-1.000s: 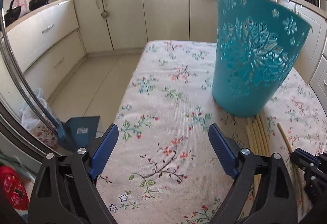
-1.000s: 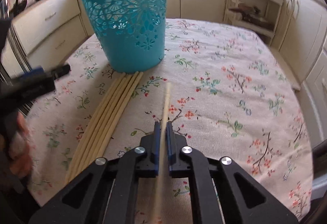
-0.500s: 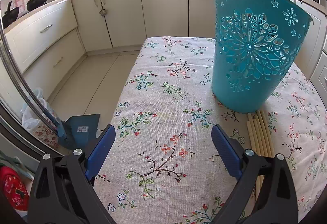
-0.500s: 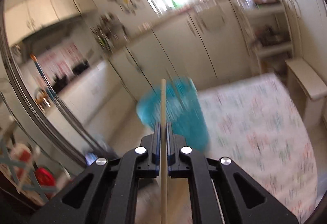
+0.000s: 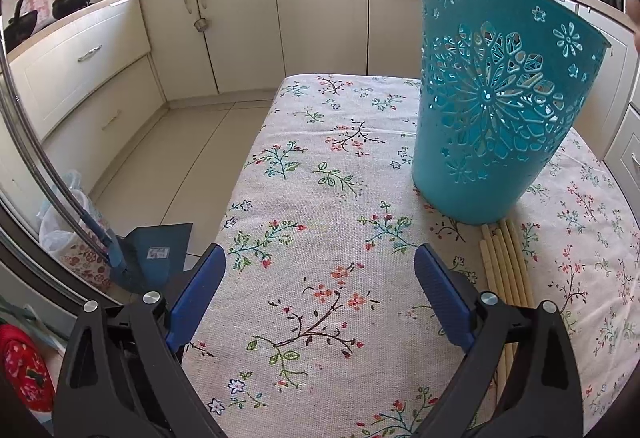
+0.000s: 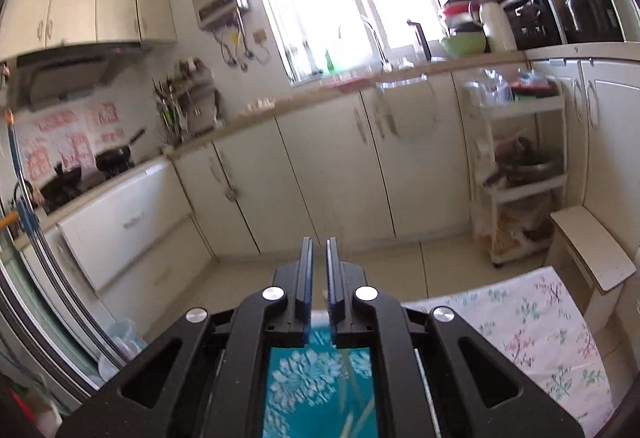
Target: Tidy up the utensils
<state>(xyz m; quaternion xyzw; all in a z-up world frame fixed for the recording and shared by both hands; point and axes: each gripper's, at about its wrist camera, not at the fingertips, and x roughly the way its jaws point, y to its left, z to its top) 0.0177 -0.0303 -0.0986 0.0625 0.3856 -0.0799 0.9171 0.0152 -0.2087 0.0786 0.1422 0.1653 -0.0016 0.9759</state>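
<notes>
- Left hand-held gripper (image 5: 320, 286) spread wide, nothing between pads, hovering over floral worktop (image 5: 320, 198)
- Right hand-held gripper (image 6: 319, 274) above teal basket (image 5: 492, 110), jaws opening, narrow gap empty
- Loose chopsticks (image 5: 505, 262) flat on worktop, tips touching basket base

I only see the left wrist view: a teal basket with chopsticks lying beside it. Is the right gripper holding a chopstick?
Observer: No, the right gripper is empty; its jaws are opening.
Operator: Where is it?
Observer: Above the teal basket, which shows directly beneath its body.
Operator: Anything in the basket?
Observer: Pale sticks, blurred, seemingly chopsticks standing inside.
</notes>
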